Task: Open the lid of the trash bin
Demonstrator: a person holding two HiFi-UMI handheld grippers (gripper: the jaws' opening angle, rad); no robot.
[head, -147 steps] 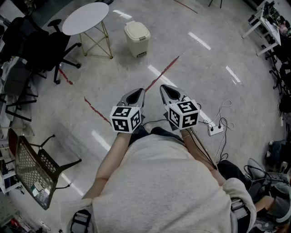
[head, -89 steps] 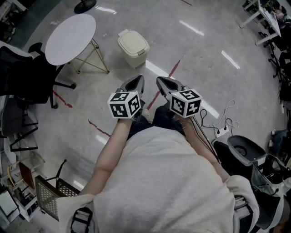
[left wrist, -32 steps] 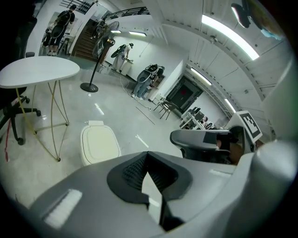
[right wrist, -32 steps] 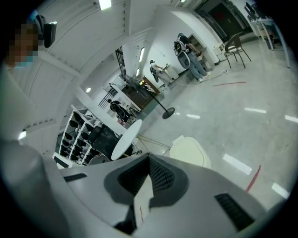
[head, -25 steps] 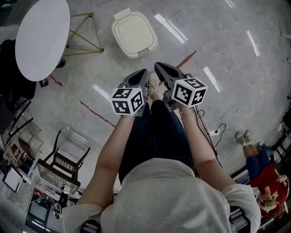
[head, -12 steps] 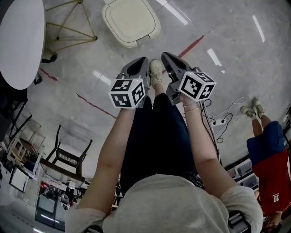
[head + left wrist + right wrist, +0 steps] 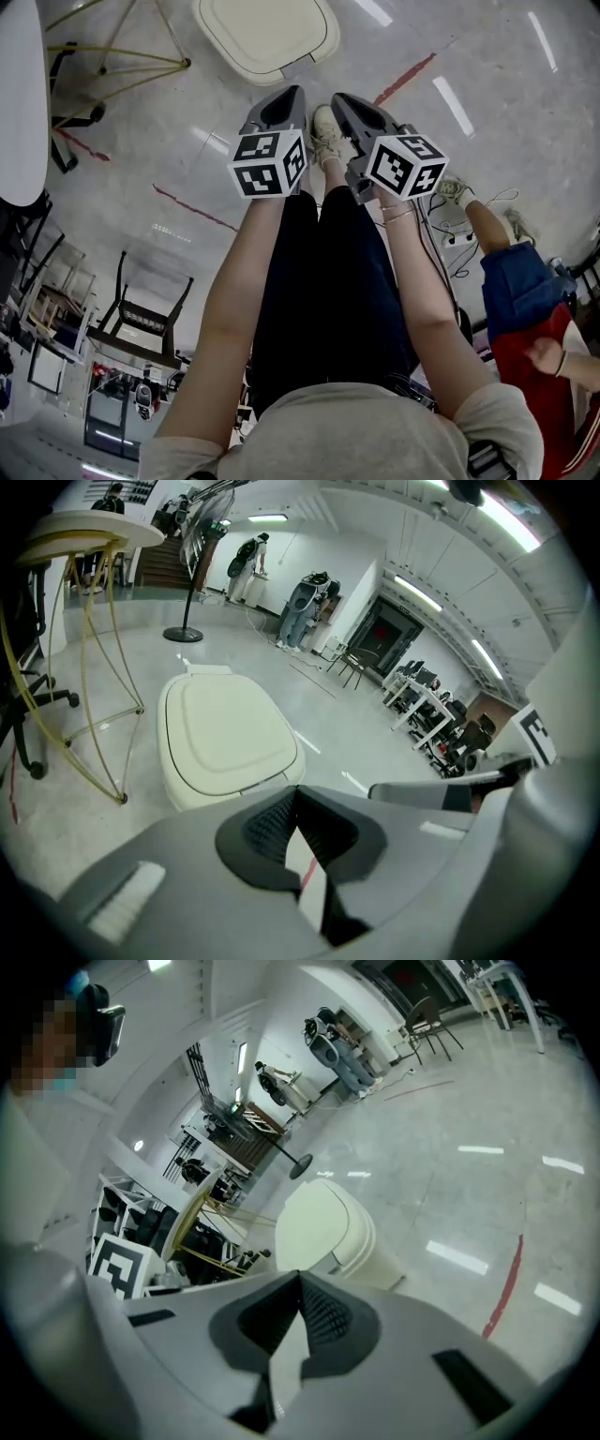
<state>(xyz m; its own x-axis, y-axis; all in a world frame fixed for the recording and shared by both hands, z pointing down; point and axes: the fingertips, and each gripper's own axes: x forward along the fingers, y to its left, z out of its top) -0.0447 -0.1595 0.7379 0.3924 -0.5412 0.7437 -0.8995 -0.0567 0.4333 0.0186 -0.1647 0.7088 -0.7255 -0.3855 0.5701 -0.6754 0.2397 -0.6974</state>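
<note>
The cream trash bin (image 7: 267,33) stands on the floor at the top of the head view with its lid down; it also shows as the bin (image 7: 225,738) in the left gripper view and the bin (image 7: 328,1232) in the right gripper view. My left gripper (image 7: 289,94) is shut with nothing in it, just short of the bin's near edge. Beside it, my right gripper (image 7: 339,99) is shut and holds nothing either. Both point toward the bin without touching it.
A white round table (image 7: 19,94) on gold wire legs (image 7: 122,66) stands left of the bin. A red tape line (image 7: 403,80) crosses the floor. A mesh chair (image 7: 141,319) is at lower left. Another person (image 7: 534,309) stands at right near a power strip (image 7: 455,230).
I have walked up to the bin: it has grown and slid to the top edge of the head view. Both grippers stayed shut side by side. The other person has come closer at right.
</note>
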